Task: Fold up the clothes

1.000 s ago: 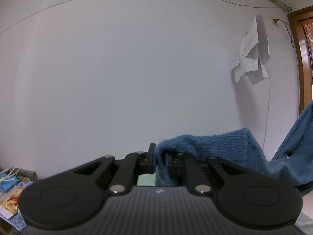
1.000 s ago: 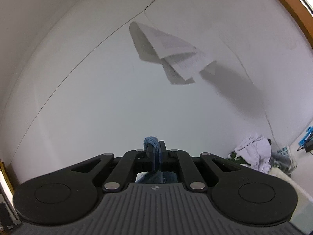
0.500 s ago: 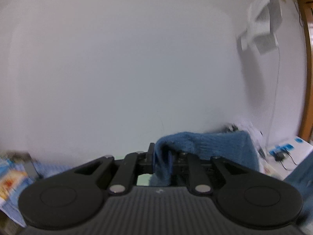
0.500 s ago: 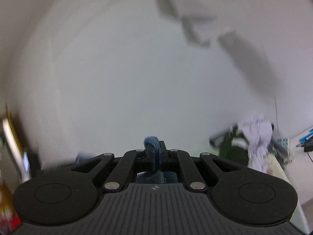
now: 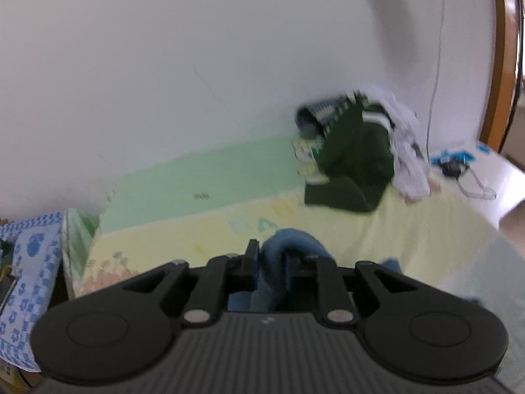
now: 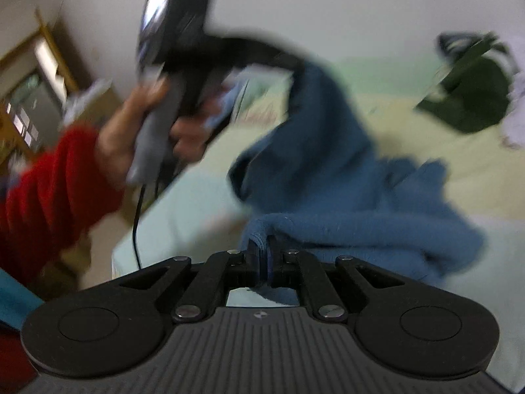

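A blue knitted sweater (image 6: 328,164) droops between both grippers over the pale yellow bed sheet (image 6: 426,131). My right gripper (image 6: 264,246) is shut on one edge of it, low near the sheet. In the right wrist view, the left gripper (image 6: 295,62) is held in a hand (image 6: 144,131) with a red sleeve (image 6: 49,190), and the sweater hangs from its tip. In the left wrist view, the left gripper (image 5: 274,256) has a fold of the sweater (image 5: 288,239) between its jaws. The jaws are opening while the cloth still fills the gap.
A heap of dark green and white clothes (image 5: 357,157) lies at the far side of the bed (image 5: 197,236) against the white wall. A blue-patterned cloth (image 5: 26,262) hangs at the left. Cables and blue items (image 5: 459,164) sit near a wooden door frame (image 5: 502,49).
Both grippers have dropped from facing the wall to facing down at the bed, carrying the sweater. The right one turned left, so the left gripper and hand are in its view. The left jaws have widened.
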Available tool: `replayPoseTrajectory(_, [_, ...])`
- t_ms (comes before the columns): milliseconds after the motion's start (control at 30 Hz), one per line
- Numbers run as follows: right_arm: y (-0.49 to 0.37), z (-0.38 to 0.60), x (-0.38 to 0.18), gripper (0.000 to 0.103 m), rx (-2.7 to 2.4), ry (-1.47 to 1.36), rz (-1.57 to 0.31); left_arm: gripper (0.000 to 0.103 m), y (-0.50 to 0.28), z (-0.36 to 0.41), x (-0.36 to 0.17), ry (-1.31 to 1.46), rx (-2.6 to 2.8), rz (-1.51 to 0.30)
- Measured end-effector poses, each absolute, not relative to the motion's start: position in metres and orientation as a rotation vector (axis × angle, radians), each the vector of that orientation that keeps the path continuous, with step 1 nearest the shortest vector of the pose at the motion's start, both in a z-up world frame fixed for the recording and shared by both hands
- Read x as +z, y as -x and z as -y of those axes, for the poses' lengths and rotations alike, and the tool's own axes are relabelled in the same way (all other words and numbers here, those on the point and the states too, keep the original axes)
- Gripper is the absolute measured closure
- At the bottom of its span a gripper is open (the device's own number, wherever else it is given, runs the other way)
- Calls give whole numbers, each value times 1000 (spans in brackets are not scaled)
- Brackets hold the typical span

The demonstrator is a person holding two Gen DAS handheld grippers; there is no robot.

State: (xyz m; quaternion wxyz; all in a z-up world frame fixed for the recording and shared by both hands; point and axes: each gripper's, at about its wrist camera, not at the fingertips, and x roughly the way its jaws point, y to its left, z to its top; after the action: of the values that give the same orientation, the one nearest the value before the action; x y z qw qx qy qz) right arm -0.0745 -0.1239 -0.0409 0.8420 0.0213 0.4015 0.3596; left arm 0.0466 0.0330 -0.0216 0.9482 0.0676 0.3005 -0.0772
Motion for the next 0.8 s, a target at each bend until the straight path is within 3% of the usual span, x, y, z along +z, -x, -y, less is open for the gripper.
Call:
replayPoseTrajectory(100, [63,115,-57,95,763,12,-908,68,-49,-27,-40,-172,-148,-641])
replayPoseTrajectory(167, [52,127,-53,86,758,4,-936,62,-50,-30,-49,-181,-149,-670])
replayPoseTrajectory(233, [55,143,-42,71,780,-14,-924,48,-52,-37,-53,-162,-160,-698])
replayPoseTrajectory(300, [54,159,-22,62,813,-17,-870,39,-49,-48,-49,-139,-140,-690])
replayPoseTrajectory(367, [50,175,-3,59,837,-38,-791,36,-42,-59,-42,-115,-119,-669])
replayPoseTrajectory(500, [28,192,15,30,814,-119,-652,22,-15,-81,-30,-82,-54,-629])
replayPoseTrajectory(800, [-48,125,-14,32,738,32,-636,18,53,-82,-62,40,57,-749])
